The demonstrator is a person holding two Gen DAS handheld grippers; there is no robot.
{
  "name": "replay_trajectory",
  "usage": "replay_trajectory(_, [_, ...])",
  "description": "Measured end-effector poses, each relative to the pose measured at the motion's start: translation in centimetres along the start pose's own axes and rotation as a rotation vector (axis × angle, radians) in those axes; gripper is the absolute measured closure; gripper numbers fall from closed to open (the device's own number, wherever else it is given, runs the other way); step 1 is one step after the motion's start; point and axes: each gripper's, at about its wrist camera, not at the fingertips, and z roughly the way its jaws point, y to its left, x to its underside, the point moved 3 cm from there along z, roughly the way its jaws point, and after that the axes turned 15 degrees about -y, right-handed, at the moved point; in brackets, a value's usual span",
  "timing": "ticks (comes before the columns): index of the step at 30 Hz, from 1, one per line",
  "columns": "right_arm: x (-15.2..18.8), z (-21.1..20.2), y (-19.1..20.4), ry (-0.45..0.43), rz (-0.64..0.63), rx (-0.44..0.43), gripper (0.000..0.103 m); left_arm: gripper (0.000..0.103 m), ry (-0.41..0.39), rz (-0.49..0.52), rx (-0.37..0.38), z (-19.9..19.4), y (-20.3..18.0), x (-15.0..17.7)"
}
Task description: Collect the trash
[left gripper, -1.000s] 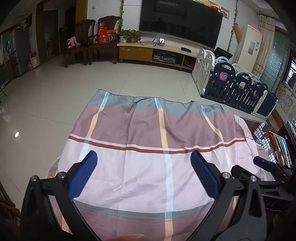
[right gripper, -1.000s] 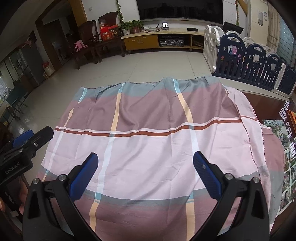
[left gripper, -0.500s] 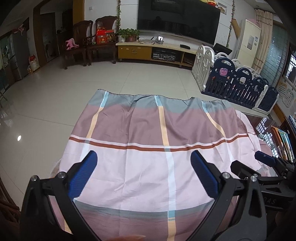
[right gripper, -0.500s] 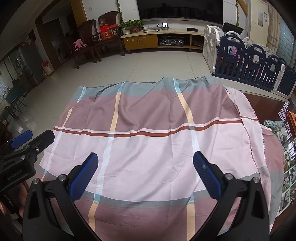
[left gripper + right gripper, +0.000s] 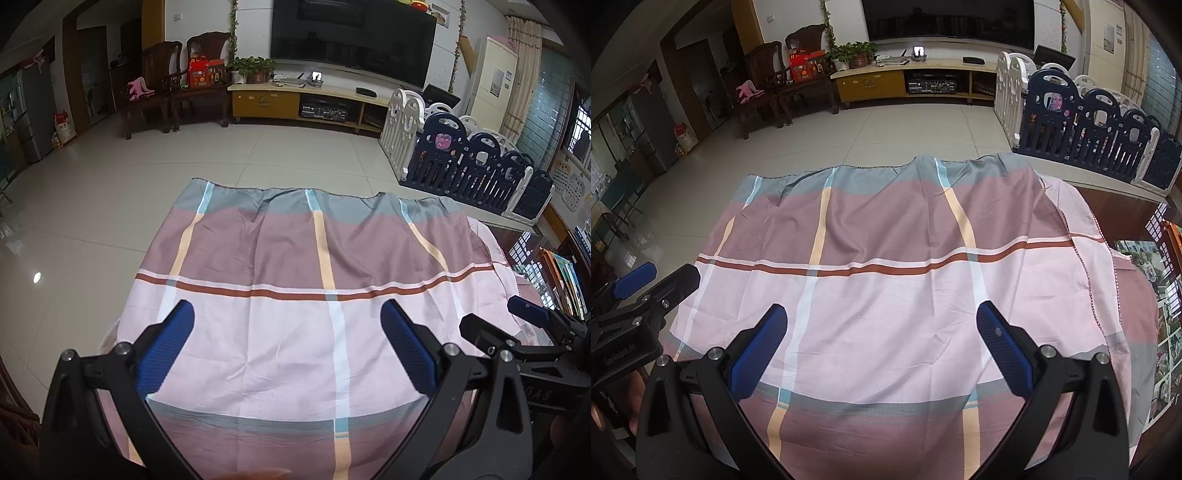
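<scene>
— How do the tongs stand?
— The left tongs (image 5: 282, 325) and right tongs (image 5: 881, 326) gape wide, holding nothing, above the plaid cloth (image 5: 886, 295) covering the bench.
— And the trash?
— None shows on the cloth. Beyond lie the tiled floor (image 5: 221, 158) and the TV cabinet (image 5: 905, 81).

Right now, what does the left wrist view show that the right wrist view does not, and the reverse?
Only the left wrist view shows the right gripper at its right edge, the bookshelf and the white cabinet. Only the right wrist view shows the left gripper at its left edge and the photo sheets beside the cloth. Both share the plaid cloth, bare of trash, the playpen fence, TV stand and wooden chairs. Both grippers are open and empty.
</scene>
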Motion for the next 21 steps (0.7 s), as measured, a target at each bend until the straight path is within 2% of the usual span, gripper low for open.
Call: replay_trajectory(21, [0.04, 0.16, -0.07, 0.002, 0.0, 0.001, 0.003, 0.003, 0.008, -0.001, 0.017, -0.1, 0.12, 0.02])
